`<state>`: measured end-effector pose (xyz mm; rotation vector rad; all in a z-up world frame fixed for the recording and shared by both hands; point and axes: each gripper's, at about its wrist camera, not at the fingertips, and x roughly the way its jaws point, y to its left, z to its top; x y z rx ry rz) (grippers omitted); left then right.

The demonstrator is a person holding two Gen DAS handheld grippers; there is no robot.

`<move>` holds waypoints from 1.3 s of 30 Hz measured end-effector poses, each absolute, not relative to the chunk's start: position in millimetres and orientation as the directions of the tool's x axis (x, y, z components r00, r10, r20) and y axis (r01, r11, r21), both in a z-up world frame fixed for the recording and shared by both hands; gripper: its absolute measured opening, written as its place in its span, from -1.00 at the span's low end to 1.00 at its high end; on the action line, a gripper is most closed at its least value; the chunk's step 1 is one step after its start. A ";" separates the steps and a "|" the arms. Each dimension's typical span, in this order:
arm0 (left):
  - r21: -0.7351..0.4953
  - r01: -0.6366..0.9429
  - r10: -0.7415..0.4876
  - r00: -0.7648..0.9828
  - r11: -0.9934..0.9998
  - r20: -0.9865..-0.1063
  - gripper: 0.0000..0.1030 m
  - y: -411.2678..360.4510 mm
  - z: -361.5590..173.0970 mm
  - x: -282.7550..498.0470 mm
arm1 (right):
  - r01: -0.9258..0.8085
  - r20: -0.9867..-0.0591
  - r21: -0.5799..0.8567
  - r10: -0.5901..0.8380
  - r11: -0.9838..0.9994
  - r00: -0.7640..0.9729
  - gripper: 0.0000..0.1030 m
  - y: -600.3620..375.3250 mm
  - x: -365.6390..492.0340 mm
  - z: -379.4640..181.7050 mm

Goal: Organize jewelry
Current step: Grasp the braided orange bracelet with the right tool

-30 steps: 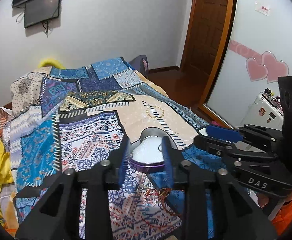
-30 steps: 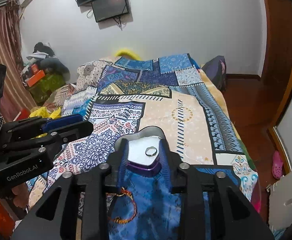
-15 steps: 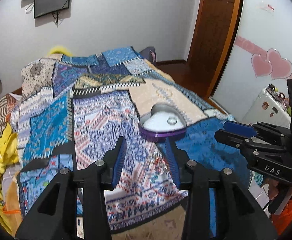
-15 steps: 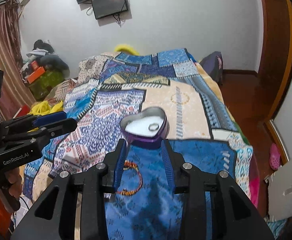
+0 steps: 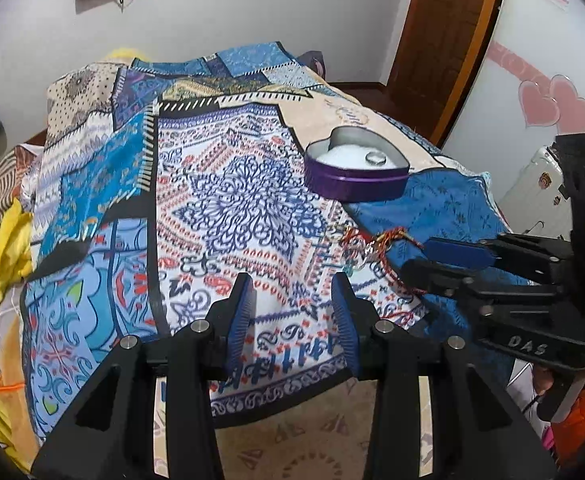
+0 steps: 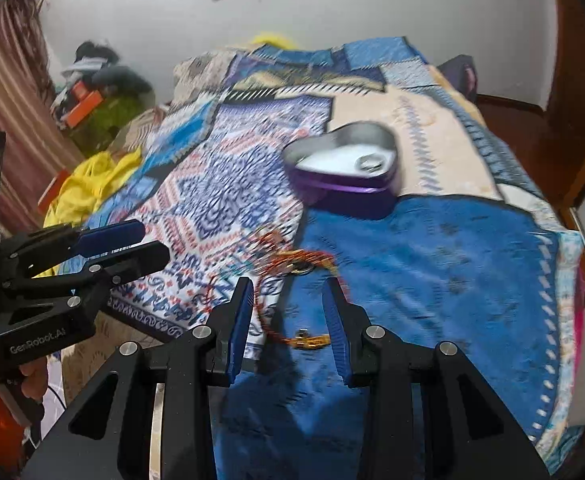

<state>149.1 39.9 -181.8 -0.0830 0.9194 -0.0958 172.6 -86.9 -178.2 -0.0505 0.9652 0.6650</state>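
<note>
Here the patterned bedspread [image 5: 228, 200] covers the bed, and on its far right part sits a purple heart-shaped tin [image 6: 344, 176] with a ring [image 6: 370, 163] lying inside on white padding. Nearer, red and orange string bracelets [image 6: 296, 264] lie on the cloth just beyond the right gripper [image 6: 288, 312]. That gripper and the left gripper [image 5: 292, 308] both stand spread apart, grasping nothing.

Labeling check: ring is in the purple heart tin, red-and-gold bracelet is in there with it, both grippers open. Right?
Not quite. The bracelet lies on the bedspread, nearer the grippers than the heart tin, as the right wrist view shows. The ring is in the tin, and both grippers are open.
</note>
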 end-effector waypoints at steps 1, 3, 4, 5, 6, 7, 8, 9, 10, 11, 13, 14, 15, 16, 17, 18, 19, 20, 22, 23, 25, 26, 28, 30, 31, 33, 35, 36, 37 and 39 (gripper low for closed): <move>-0.115 0.048 -0.121 0.600 0.992 -0.791 -0.23 40.5 -182.6 148.6 | -0.552 -0.776 0.246 0.503 0.797 0.380 -0.37 -83.3 172.3 -180.6; -0.121 0.053 -0.129 0.598 0.991 -0.791 -0.23 41.3 -184.6 147.7 | -0.562 -0.782 0.240 0.500 0.792 0.372 -0.37 -76.8 172.4 -185.0; -0.122 0.055 -0.131 0.598 0.991 -0.791 -0.23 41.1 -184.8 148.2 | -0.567 -0.783 0.235 0.499 0.790 0.371 -0.37 -74.3 172.3 -186.9; -0.123 0.060 -0.135 0.598 0.991 -0.790 -0.23 40.3 -185.0 148.4 | -0.572 -0.785 0.231 0.498 0.787 0.368 -0.37 -72.4 171.6 -188.8; -0.126 0.067 -0.140 0.599 0.990 -0.789 -0.24 39.3 -185.1 148.9 | -0.575 -0.786 0.227 0.497 0.786 0.369 -0.37 -71.0 171.3 -189.9; -0.133 0.078 -0.153 0.597 0.988 -0.787 -0.25 37.9 -185.5 149.8 | -0.578 -0.778 0.216 0.497 0.787 0.385 -0.44 -70.5 170.0 -190.0; -0.141 0.086 -0.164 0.595 0.986 -0.787 -0.27 37.0 -185.7 150.7 | -0.584 -0.773 0.207 0.497 0.785 0.395 -0.60 -70.5 168.4 -190.2; -0.151 0.097 -0.179 0.591 0.984 -0.787 -0.30 35.5 -186.3 152.3 | -0.590 -0.774 0.201 0.496 0.782 0.394 -0.68 -69.8 167.8 -190.8; -0.159 0.105 -0.190 0.587 0.982 -0.787 -0.31 33.8 -187.4 154.0 | -0.594 -0.774 0.197 0.495 0.780 0.394 -0.81 -69.0 167.7 -191.6; -0.162 0.109 -0.195 0.583 0.981 -0.788 -0.33 32.5 -188.4 155.7 | -0.596 -0.774 0.196 0.496 0.779 0.393 -0.82 -68.8 167.8 -192.5; -0.168 0.117 -0.205 0.574 0.979 -0.793 -0.41 29.1 -191.7 159.9 | -0.599 -0.767 0.197 0.503 0.776 0.399 -0.87 -71.2 167.0 -192.0; -0.181 0.123 -0.219 0.559 0.976 -0.800 -0.46 27.0 -195.0 163.7 | -0.597 -0.764 0.201 0.506 0.776 0.400 -0.90 -73.1 167.2 -191.4; -0.188 0.124 -0.225 0.552 0.974 -0.803 -0.49 26.3 -197.0 166.2 | -0.595 -0.762 0.205 0.509 0.777 0.401 -0.90 -75.3 167.3 -190.6; -0.195 0.125 -0.232 0.539 0.973 -0.810 -0.51 24.4 -201.0 169.8 | -0.592 -0.759 0.209 0.511 0.779 0.404 -0.91 -77.5 167.6 -189.6; -0.196 0.124 -0.232 0.533 0.973 -0.814 -0.55 23.6 -203.3 172.0 | -0.587 -0.754 0.209 0.511 0.782 0.413 -0.92 -80.4 167.7 -188.0; -0.196 0.126 -0.233 0.528 0.973 -0.817 -0.58 22.1 -205.7 174.2 | -0.584 -0.751 0.208 0.510 0.785 0.419 -0.92 -83.1 167.7 -186.5; -0.197 0.128 -0.235 0.527 0.972 -0.817 -0.58 21.2 -206.7 175.0 | -0.580 -0.748 0.207 0.510 0.788 0.426 -0.92 -85.7 167.9 -184.9; -0.202 0.132 -0.241 0.525 0.971 -0.816 -0.58 19.2 -207.5 176.9 | -0.575 -0.743 0.209 0.510 0.791 0.433 -0.92 -88.3 168.4 -182.9; -0.199 0.138 -0.242 0.523 0.970 -0.817 -0.59 15.7 -208.4 179.8 | -0.565 -0.734 0.209 0.510 0.798 0.448 -0.92 -95.1 168.6 -178.4; -0.194 0.139 -0.238 0.523 0.971 -0.818 -0.67 13.9 -209.1 180.7 | -0.560 -0.730 0.208 0.508 0.802 0.457 -0.93 -97.3 168.6 -176.2; -0.187 0.154 -0.240 0.518 0.970 -0.821 -0.82 9.2 -210.5 182.2 | -0.552 -0.723 0.211 0.509 0.807 0.467 -0.93 -102.3 168.9 -172.1; -0.181 0.159 -0.238 0.519 0.971 -0.821 -0.88 7.3 -211.1 181.9 | -0.547 -0.718 0.211 0.508 0.810 0.476 -0.93 -104.6 168.9 -169.7; -0.164 0.162 -0.226 0.526 0.973 -0.820 -0.88 4.2 -210.6 180.7 | -0.539 -0.710 0.210 0.507 0.816 0.490 -0.93 -109.1 169.2 -165.1; -0.156 0.160 -0.219 0.532 0.975 -0.818 -0.89 3.2 -209.4 179.7 | -0.531 -0.703 0.210 0.504 0.821 0.501 -0.93 -112.4 169.5 -161.4; -0.156 0.159 -0.217 0.534 0.975 -0.817 -0.89 2.9 -208.1 178.4 | -0.528 -0.700 0.211 0.504 0.823 0.506 -0.93 -113.9 169.6 -159.7; -0.153 0.153 -0.212 0.543 0.976 -0.812 -0.89 2.8 -204.6 175.8 | -0.523 -0.696 0.208 0.500 0.827 0.514 -0.93 -116.2 169.8 -157.2; -0.150 0.151 -0.210 0.555 0.977 -0.805 -0.89 2.9 -199.3 173.5 | -0.519 -0.692 0.205 0.498 0.830 0.523 -0.93 -118.8 170.8 -154.1; -0.150 0.148 -0.208 0.567 0.978 -0.797 -0.89 3.7 -194.3 172.2 | -0.517 -0.690 0.204 0.497 0.831 0.527 -0.93 -119.7 171.3 -152.9; -0.150 0.147 -0.208 0.575 0.978 -0.791 -0.89 4.7 -189.8 171.5 | -0.515 -0.687 0.203 0.496 0.833 0.532 -0.93 -120.7 172.1 -151.3; -0.146 0.146 -0.205 0.592 0.978 -0.779 -0.89 6.7 -181.7 172.3 | -0.512 -0.681 0.201 0.495 0.835 0.540 -0.93 -122.2 173.1 -148.4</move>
